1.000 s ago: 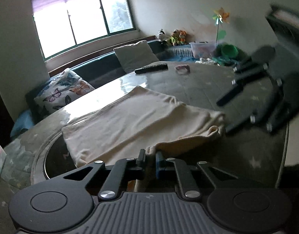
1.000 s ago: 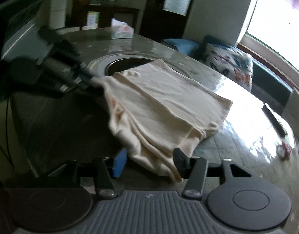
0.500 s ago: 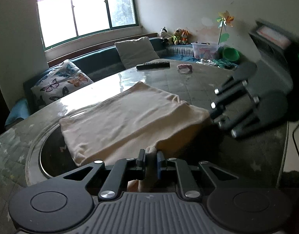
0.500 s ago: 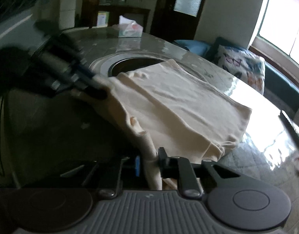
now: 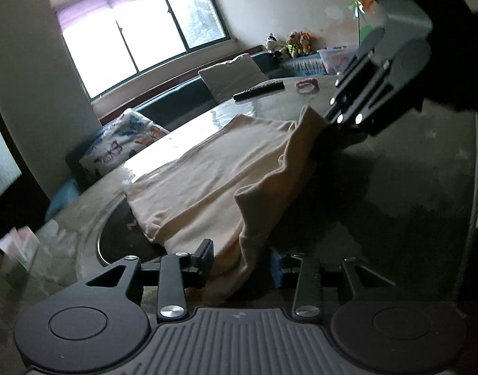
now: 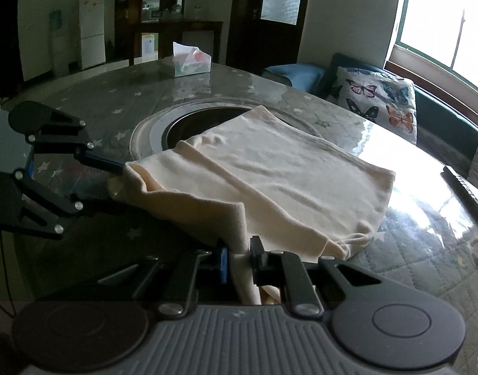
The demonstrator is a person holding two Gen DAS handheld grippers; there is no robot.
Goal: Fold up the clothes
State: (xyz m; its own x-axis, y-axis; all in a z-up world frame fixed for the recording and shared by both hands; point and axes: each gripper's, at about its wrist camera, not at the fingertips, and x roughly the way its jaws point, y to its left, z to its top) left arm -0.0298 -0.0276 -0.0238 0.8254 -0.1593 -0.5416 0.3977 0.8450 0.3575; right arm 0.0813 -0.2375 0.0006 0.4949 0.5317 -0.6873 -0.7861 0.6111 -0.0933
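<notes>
A cream folded garment [image 5: 214, 181] lies on the round glass-topped table [image 5: 395, 162]; it also shows in the right wrist view [image 6: 285, 175]. My left gripper [image 5: 242, 257] has its jaws apart with the garment's near corner hanging between them. My right gripper [image 6: 239, 256] is shut on another corner of the cloth and holds it lifted. The right gripper shows in the left wrist view [image 5: 332, 118] at the cloth's far raised corner. The left gripper shows in the right wrist view [image 6: 120, 168] at the cloth's left corner.
The table has a round dark recess [image 6: 189, 122] partly under the garment. A tissue box [image 6: 190, 61] stands at the far side. A remote [image 5: 259, 89] and a small pink item [image 5: 306, 84] lie near the far edge. A sofa with a butterfly cushion [image 6: 379, 100] is behind.
The left jaws have opened from a tight pinch on the cloth corner. The right gripper has closed on its corner and lifted it; the front edge now stands raised between both grippers.
</notes>
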